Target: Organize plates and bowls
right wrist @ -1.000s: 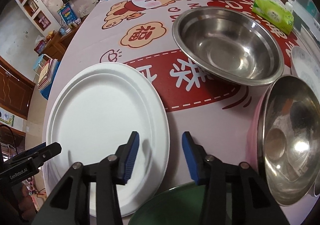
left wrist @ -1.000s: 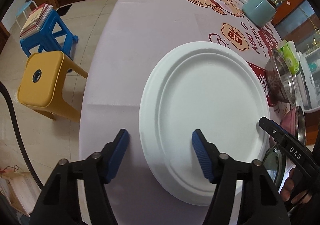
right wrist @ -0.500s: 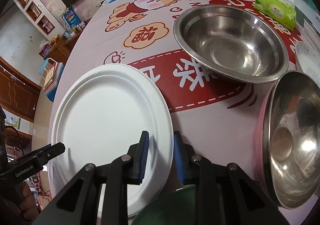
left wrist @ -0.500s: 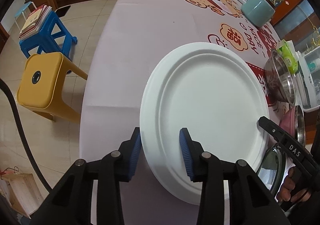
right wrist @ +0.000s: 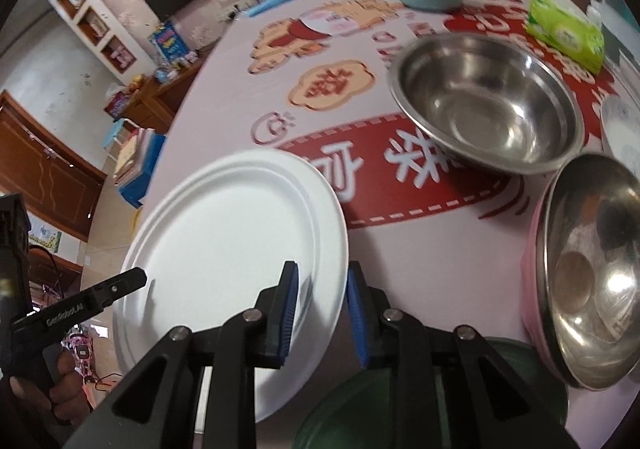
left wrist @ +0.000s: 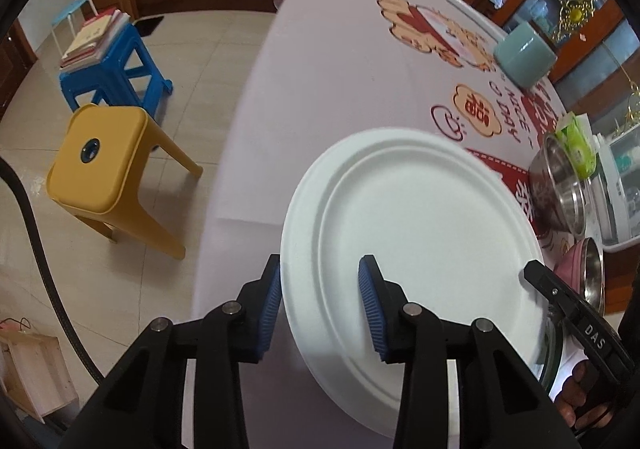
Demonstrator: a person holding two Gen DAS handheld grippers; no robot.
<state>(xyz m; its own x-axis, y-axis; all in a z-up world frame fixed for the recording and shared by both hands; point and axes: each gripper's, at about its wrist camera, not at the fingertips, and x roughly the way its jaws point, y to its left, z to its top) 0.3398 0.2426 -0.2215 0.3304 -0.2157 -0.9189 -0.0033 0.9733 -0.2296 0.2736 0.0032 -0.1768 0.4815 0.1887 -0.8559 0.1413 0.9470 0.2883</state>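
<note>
Left gripper [left wrist: 320, 305]: blue pads clenched across the near-left rim of the white plate [left wrist: 416, 217], one pad under the outer edge, one on the inner face. Right gripper [right wrist: 320, 309]: likewise clamped on the opposite rim, pads either side of the edge. Each gripper's black finger tip shows in the other's view at the far side of the plate, so the plate is pinched from two sides at once.

Plate position: over the near part of the table [left wrist: 332, 61], on the pale stretch of the printed cloth; it looks tilted and at least partly raised off the cloth, though I cannot tell whether the far edge is clear.

Handling judgement: looks like a moulded paper or pulp plate, so very light, matte, not slippery, not breakable. Weak point is stiffness: the rim will flex or crease if pinched hard or carried from one side only. The raised rim band is the right place to hold; two opposed grips keep it flat.

Surroundings: large steel bowl [right wrist: 488, 105] beyond the plate to the right, well apart; a smaller steel bowl in a pink shell [right wrist: 592, 269] near the right gripper; a dark green dish [right wrist: 400, 401] just below the right gripper.

Likely next: stack the plate with like items.
</note>
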